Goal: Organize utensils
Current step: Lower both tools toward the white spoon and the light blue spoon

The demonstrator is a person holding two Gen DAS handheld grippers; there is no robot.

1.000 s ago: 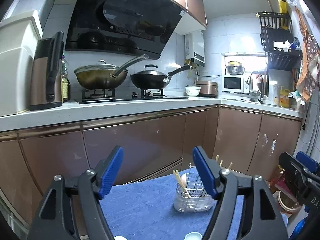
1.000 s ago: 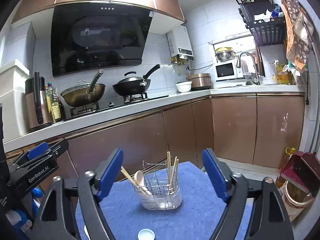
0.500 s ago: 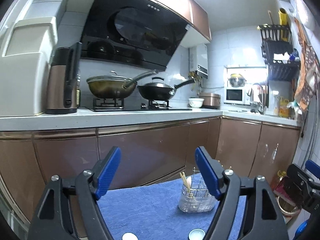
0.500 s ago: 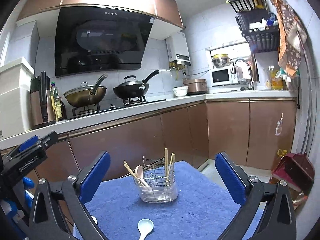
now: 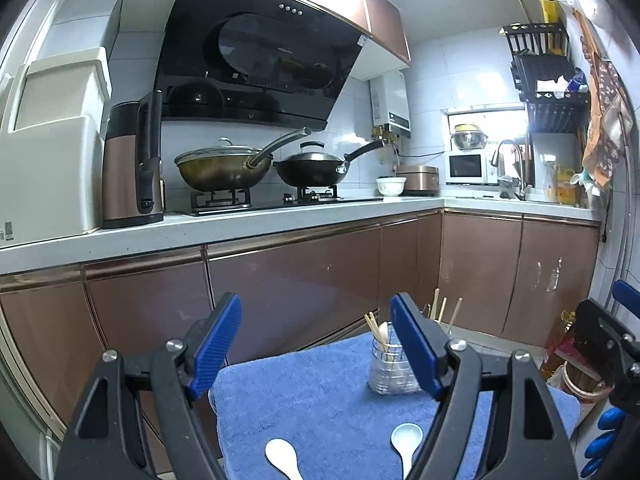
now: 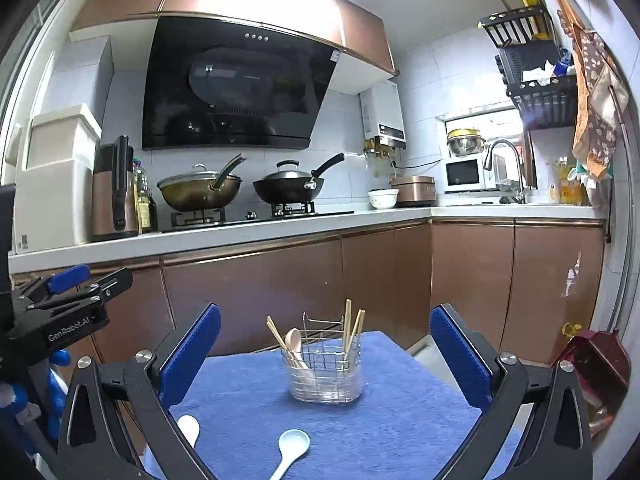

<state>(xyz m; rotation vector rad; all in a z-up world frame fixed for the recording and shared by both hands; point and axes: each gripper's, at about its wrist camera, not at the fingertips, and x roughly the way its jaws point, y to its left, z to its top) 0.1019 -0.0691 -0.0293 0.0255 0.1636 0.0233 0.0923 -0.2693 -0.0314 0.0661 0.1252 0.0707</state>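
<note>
A clear utensil holder [image 6: 326, 372] with a wire rack stands on the blue cloth [image 6: 400, 412]. It holds several chopsticks and a pale spoon. Two loose spoons lie nearer me: a light blue spoon [image 6: 292, 452] and a white spoon [image 6: 188, 430]. My right gripper [image 6: 326, 356] is open wide, short of the holder, with nothing between its fingers. In the left wrist view my left gripper [image 5: 316, 344] is open too; its right finger hides part of the holder [image 5: 386, 368]. The white spoon [image 5: 282, 456] and the light blue spoon [image 5: 406, 440] lie under it.
Brown cabinets and a white counter [image 6: 240, 236] run behind the table, with two woks on the stove and a kettle [image 5: 132, 168]. A red dustpan [image 6: 592, 360] and bottles stand on the floor at right. The other gripper shows at each view's side edge.
Both grippers have drawn back from the holder, so more cloth and the two loose spoons have come into view. The right jaws have spread wider.
</note>
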